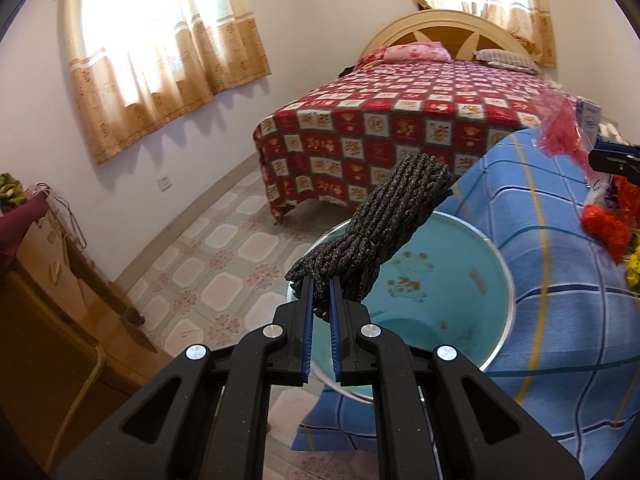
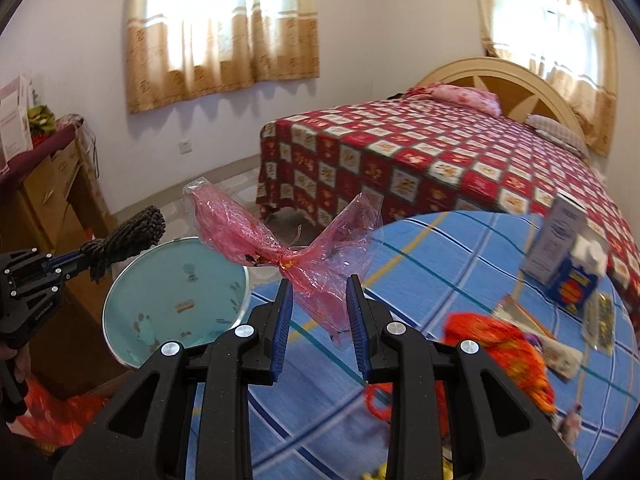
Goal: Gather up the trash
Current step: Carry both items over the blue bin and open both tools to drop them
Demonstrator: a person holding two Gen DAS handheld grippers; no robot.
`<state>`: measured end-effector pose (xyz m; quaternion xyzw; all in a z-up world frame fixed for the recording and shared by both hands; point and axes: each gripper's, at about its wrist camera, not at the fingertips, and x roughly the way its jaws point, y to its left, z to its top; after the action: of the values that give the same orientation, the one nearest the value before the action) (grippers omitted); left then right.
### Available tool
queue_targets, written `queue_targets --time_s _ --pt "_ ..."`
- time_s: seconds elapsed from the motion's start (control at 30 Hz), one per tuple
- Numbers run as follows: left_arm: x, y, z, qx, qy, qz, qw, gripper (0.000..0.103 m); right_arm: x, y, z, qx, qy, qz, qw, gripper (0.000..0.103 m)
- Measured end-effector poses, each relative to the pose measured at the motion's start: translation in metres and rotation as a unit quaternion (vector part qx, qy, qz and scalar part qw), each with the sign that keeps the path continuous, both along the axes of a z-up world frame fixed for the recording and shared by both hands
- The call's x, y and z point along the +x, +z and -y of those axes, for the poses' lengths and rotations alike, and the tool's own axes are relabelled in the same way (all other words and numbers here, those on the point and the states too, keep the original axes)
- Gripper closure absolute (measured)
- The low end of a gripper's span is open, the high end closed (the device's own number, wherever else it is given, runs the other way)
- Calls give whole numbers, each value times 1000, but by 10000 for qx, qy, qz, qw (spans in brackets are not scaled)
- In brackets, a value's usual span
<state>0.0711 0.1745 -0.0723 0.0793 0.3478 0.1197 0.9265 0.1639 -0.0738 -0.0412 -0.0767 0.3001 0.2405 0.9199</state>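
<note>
My left gripper (image 1: pixel 321 282) is shut on a dark grey bundle of braided cord (image 1: pixel 384 224), which sticks up and forward over a round teal basin (image 1: pixel 448 280). My right gripper (image 2: pixel 320 280) is shut on a crumpled pink cellophane wrapper (image 2: pixel 280 248), tied in the middle and held in the air above the near edge of the basin (image 2: pixel 176 292). In the right wrist view the left gripper (image 2: pixel 76 260) and its cord bundle (image 2: pixel 128 232) hang at the left. In the left wrist view the wrapper (image 1: pixel 560 128) and the right gripper's fingers (image 1: pixel 612 160) show at the right edge.
A table with a blue checked cloth (image 2: pixel 440 248) bears orange fluffy trash (image 2: pixel 500 348), a blue and white box (image 2: pixel 568 248) and flat packets (image 2: pixel 600 316). Behind stands a bed with a red checked cover (image 2: pixel 400 152). A wooden dresser (image 2: pixel 52 192) stands at the left, an orange bag (image 2: pixel 52 404) below it.
</note>
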Motion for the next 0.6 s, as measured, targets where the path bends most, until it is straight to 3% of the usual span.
queue_targets --time_s 0.6 --pt "2 -8 -33 37 383 -142 9992 95 20 -30 -64 -461 501 -263 9973 75"
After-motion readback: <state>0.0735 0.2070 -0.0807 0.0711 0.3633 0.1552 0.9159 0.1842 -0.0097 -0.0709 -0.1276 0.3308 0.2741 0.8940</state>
